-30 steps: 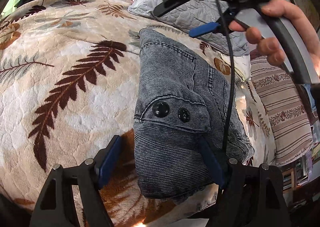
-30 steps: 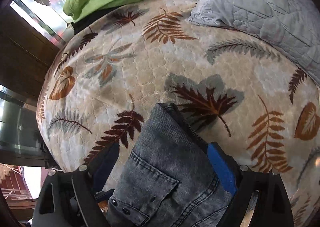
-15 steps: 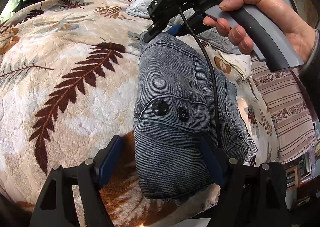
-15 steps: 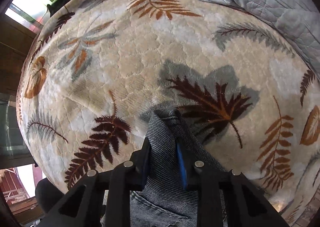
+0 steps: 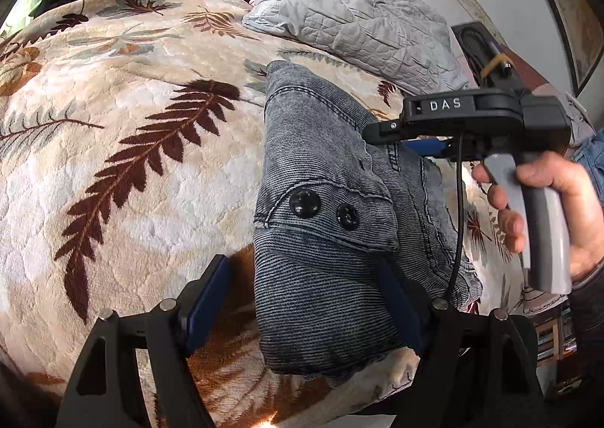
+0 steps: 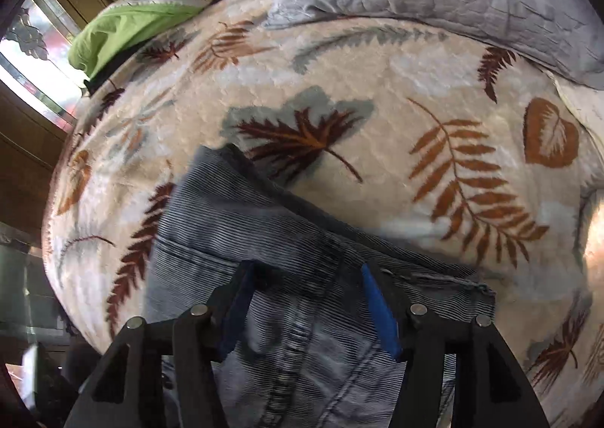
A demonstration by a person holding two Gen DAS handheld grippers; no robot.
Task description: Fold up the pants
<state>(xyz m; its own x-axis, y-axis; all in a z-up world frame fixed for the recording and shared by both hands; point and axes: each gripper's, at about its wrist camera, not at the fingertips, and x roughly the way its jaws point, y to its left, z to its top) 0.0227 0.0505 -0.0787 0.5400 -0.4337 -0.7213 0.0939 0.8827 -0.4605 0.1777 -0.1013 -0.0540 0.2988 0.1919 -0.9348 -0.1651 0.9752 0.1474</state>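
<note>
We find the pants (image 5: 324, 209), grey-blue denim, folded into a thick bundle on the leaf-patterned blanket (image 5: 124, 148) covering the bed. Left hand-held gripper (image 5: 302, 299): jaws wide, low over the near end of the bundle; its right pad touches the cloth, the left pad stands clear, so nothing is clamped. Right hand-held gripper (image 6: 305, 299), held in a hand (image 5: 547, 209), sits over the bundle's far part (a blurred frame); its jaws have just been opening, denim lies between them, and the pads do not press it. A grey quilted pillow (image 5: 351, 16) lies beyond.
</note>
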